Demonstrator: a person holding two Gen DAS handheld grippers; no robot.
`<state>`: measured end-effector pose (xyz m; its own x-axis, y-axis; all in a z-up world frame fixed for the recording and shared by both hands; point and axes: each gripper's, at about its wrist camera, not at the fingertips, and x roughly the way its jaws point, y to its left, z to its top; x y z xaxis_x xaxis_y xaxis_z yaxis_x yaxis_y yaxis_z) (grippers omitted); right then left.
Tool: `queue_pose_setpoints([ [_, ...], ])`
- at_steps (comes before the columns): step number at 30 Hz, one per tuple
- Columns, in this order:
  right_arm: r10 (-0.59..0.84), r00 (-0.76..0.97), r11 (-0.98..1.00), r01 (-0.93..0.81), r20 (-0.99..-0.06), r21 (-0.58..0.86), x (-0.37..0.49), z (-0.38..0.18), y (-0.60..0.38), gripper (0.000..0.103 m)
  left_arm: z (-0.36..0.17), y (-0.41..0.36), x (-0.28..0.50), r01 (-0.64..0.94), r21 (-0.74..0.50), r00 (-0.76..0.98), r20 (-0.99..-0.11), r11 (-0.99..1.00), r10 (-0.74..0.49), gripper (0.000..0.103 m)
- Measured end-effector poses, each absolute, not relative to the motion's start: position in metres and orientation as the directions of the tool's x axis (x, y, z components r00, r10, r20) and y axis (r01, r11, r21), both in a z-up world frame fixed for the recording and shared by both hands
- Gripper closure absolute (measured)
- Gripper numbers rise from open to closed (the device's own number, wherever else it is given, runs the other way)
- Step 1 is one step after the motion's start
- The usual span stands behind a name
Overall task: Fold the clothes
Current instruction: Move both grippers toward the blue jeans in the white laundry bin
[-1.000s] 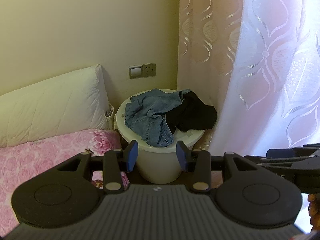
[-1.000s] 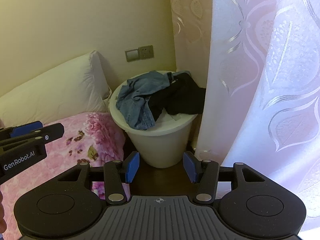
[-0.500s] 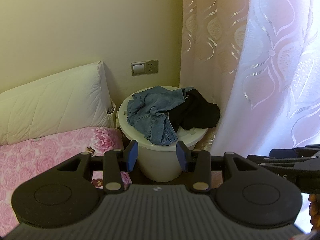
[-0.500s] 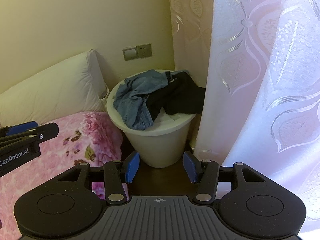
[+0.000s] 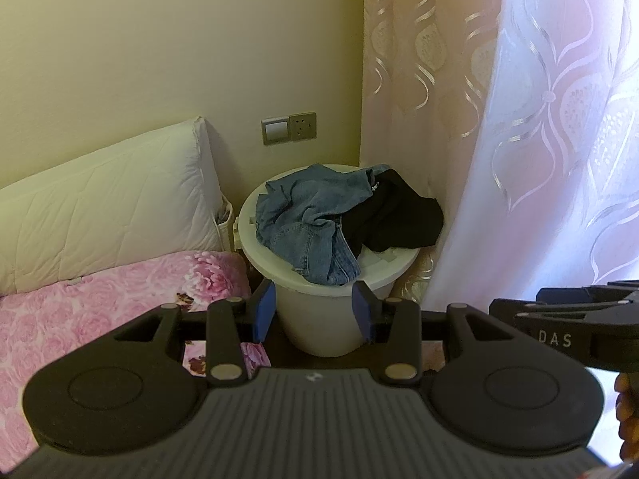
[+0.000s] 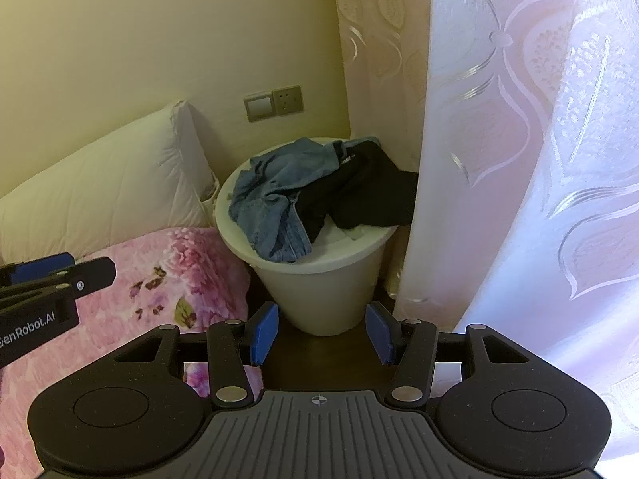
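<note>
Crumpled blue denim jeans (image 5: 315,223) and a soft black garment (image 5: 393,215) heaped on a smooth round white plastic bin (image 5: 319,319) by the sheer pink curtain (image 6: 519,159), left gripper (image 5: 314,311) spread wide, empty, right gripper (image 6: 322,331) same, both level, aimed at the bin, short of it, over the rosy floral bedspread (image 5: 100,299)

I see a white bin (image 5: 331,319) in the corner, between a bed with a pink floral blanket (image 5: 100,303) and a patterned curtain (image 5: 539,139). A white pillow (image 5: 108,215) leans against the yellow wall (image 5: 159,40), near a switch plate (image 5: 289,128).
</note>
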<state>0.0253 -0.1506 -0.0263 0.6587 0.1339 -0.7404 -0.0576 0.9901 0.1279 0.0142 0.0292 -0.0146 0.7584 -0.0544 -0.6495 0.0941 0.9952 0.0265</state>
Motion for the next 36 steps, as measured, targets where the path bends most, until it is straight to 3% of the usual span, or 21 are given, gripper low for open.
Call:
queue_pose_setpoints([
  [14,0.135,0.65,0.99,-0.055,-0.748,0.131,0.036,-0.025,-0.147,0.05,-0.01,0.032,0.033,0.08,0.007,0.741,-0.669,0.997,-0.055,0.065],
  [23,0.13,0.631,0.991,-0.055,-0.764,0.124,0.052,-0.029,-0.153,0.05,-0.021,0.034,0.054,0.045,-0.028,0.685,-0.726,0.999,-0.051,0.064],
  [29,0.141,0.612,0.99,-0.074,-0.778,0.122,0.081,-0.041,-0.154,0.05,-0.038,0.038,0.076,0.025,-0.061,0.639,-0.767,0.998,-0.063,0.064],
  [36,0.171,0.596,0.985,-0.123,-0.784,0.122,0.127,-0.056,-0.152,0.05,-0.054,0.041,0.113,0.008,-0.089,0.651,-0.756,0.996,-0.072,0.065],
])
